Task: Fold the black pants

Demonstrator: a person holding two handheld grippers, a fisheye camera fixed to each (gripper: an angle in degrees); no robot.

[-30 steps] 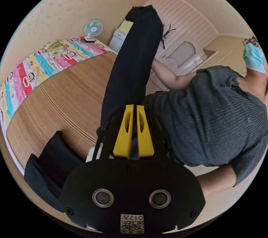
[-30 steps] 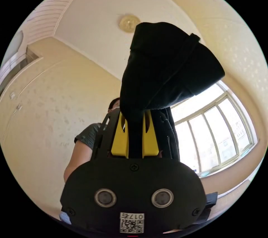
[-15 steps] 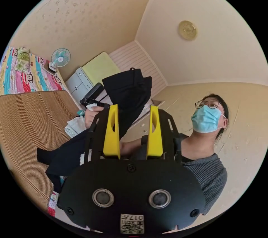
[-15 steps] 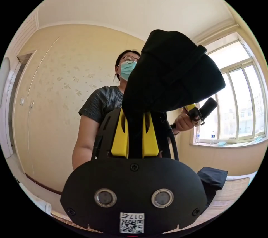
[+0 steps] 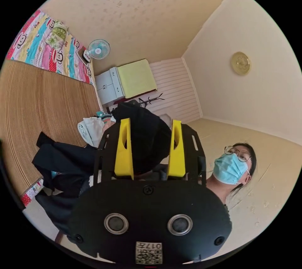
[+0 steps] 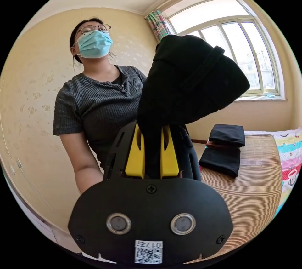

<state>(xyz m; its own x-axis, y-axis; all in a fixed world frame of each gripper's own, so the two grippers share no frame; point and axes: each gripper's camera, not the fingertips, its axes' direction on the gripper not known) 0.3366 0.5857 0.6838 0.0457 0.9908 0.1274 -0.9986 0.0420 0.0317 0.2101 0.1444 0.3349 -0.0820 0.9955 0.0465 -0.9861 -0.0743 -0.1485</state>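
The black pants (image 6: 188, 83) bunch up in a thick fold above my right gripper (image 6: 153, 128), whose yellow jaws are shut on the cloth. In the left gripper view, my left gripper (image 5: 150, 122) is open with its jaws wide apart. A dark mass of the pants (image 5: 146, 138) shows between and behind them, and I cannot tell whether it touches them. More black cloth (image 5: 63, 162) trails down to the edge of the bed's woven mat (image 5: 41, 99).
Two folded black garments (image 6: 225, 147) lie stacked on the woven mat (image 6: 251, 184) near the window (image 6: 232, 42). The person (image 6: 97, 102) stands close behind the grippers. A cartoon-print sheet (image 5: 47, 48), a small fan (image 5: 98, 49) and a white cabinet (image 5: 107, 84) sit beyond the mat.
My left gripper has let go of the pants and opened. The right gripper stays shut on them. Both cameras have swung, so the room looks turned.
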